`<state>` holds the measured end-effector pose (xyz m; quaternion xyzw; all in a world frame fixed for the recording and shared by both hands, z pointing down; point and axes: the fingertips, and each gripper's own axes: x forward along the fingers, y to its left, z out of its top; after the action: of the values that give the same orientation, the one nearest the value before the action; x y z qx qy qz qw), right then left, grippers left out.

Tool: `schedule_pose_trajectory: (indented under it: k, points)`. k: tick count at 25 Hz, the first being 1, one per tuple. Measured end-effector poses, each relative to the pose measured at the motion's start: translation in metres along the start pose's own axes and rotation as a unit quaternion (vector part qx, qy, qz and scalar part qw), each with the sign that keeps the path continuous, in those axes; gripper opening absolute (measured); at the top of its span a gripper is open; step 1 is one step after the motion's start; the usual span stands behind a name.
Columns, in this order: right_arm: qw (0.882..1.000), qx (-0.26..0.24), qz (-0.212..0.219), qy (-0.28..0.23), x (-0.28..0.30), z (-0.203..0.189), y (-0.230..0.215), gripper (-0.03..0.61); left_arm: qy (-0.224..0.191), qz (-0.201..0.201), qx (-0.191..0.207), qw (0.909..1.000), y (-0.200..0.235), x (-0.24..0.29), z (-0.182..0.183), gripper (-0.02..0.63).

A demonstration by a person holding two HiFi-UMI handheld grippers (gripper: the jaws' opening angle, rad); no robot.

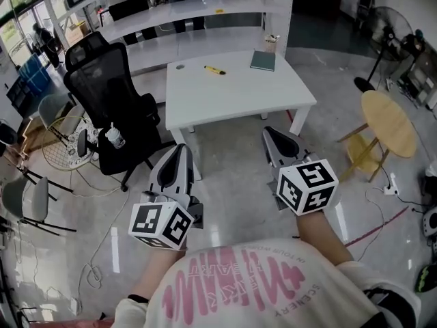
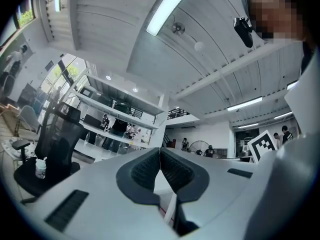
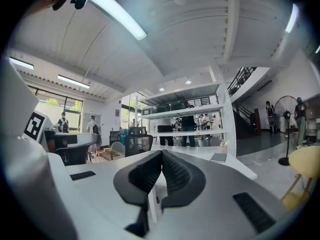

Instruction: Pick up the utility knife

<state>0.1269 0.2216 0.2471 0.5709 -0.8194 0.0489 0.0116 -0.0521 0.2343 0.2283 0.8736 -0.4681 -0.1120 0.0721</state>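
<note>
Both shut and empty, your left gripper [image 1: 180,149] and right gripper [image 1: 271,133]. Approach step: reach the knife [image 1: 214,70] far on the table [image 1: 232,101], then open up.

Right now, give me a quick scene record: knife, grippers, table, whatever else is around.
knife: yellow utility knife lying on the white table, far half, untouched
left gripper: jaws together, empty, short of the table's near edge
right gripper: jaws together, empty, short of the table's near edge
also on table: dark notebook near the far right corner
around: black office chair left of the table; round wooden table to its right
</note>
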Motion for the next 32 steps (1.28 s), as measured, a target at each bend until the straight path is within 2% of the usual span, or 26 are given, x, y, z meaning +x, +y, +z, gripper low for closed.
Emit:
schedule_pose_trajectory:
  k: [10,15,19,26,32]
  points:
    - [0.999,0.022,-0.005,0.031,0.059,-0.043,-0.036,0.013,0.035,0.009,-0.022,0.9991,0.041,0.058,-0.046,0.025]
    - [0.999,0.026,-0.021,0.038,0.105,-0.048,-0.059,0.013,0.045,-0.009,-0.031,0.9985,0.069,0.109,-0.058,0.025]
    - [0.998,0.025,-0.033,0.045,0.161,-0.049,-0.078,0.014,0.054,-0.017,-0.040,0.9976,0.107,0.160,-0.066,0.025]
    - [0.998,0.022,-0.058,0.025,0.264,-0.019,-0.097,0.013,0.053,-0.034,-0.039,0.9972,0.186,0.246,-0.039,0.025]
    - [0.997,0.033,-0.071,-0.010,0.319,0.019,-0.108,0.013,0.049,-0.047,-0.026,0.9974,0.241,0.297,-0.014,0.025]
